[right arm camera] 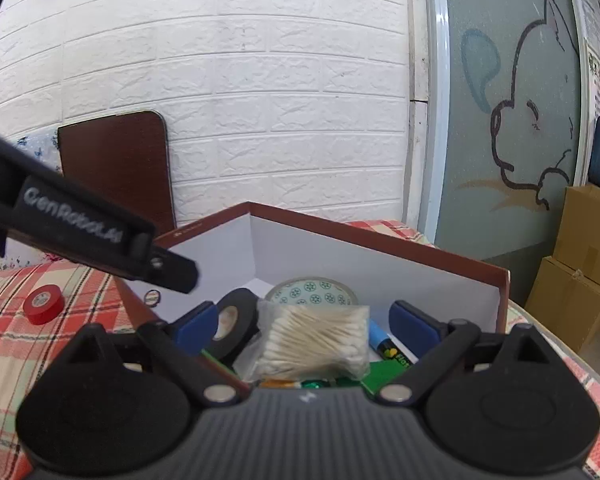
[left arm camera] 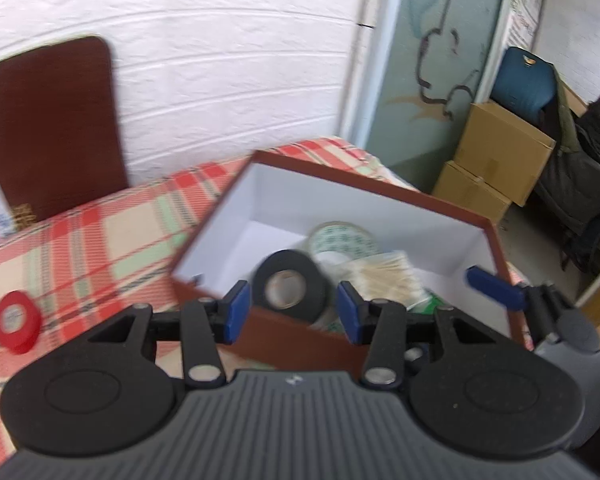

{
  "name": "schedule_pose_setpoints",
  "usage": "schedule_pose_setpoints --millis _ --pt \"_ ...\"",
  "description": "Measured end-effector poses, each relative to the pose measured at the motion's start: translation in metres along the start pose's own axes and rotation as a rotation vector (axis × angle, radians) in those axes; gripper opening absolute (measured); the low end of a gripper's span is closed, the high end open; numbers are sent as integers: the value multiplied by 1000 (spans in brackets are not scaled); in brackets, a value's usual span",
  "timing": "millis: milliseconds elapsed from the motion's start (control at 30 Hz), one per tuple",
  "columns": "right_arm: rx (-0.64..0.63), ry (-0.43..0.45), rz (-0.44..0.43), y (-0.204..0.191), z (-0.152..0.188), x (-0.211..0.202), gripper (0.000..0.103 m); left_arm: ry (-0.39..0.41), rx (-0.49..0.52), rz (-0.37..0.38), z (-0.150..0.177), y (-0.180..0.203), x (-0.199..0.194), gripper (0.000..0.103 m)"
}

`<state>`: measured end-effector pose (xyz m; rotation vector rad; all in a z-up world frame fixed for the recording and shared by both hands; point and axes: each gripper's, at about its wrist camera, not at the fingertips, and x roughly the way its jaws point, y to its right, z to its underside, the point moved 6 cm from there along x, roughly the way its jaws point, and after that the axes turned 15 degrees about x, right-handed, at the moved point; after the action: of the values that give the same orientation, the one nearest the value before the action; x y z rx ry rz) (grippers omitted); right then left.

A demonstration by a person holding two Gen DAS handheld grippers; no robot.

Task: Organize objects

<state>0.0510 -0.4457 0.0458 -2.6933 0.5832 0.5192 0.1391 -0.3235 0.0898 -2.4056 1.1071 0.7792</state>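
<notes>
- A black tape roll [left arm camera: 288, 289] stood on edge inside the brown box [left arm camera: 300, 340], white-lined, near its front-left wall, pale core facing outward.
- Beside it lay a bag of cotton swabs [right arm camera: 314, 340] and a patterned tape roll [right arm camera: 312, 292]; something green showed beneath, too hidden to name.
- The left gripper [left arm camera: 292, 306] hung over the box rim, jaws apart and empty, the black roll seen between them.
- The right gripper [right arm camera: 306, 322] hovered over the box, jaws wide apart, holding nothing.
- A red tape roll [left arm camera: 18, 320] sat on the plaid tablecloth [left arm camera: 100, 240], well left of the box.
- Behind stood a white brick wall [right arm camera: 260, 80] and stacked cardboard boxes [left arm camera: 496, 160].
</notes>
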Motion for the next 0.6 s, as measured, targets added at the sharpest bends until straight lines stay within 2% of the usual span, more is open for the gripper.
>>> schedule_pose_setpoints --millis 333,600 --pt "-91 20 -47 -56 6 -29 98 -10 -18 -151 54 -49 -41 52" --pt "-176 -31 -129 -116 29 -36 99 -52 -62 -287 107 -102 -64 55"
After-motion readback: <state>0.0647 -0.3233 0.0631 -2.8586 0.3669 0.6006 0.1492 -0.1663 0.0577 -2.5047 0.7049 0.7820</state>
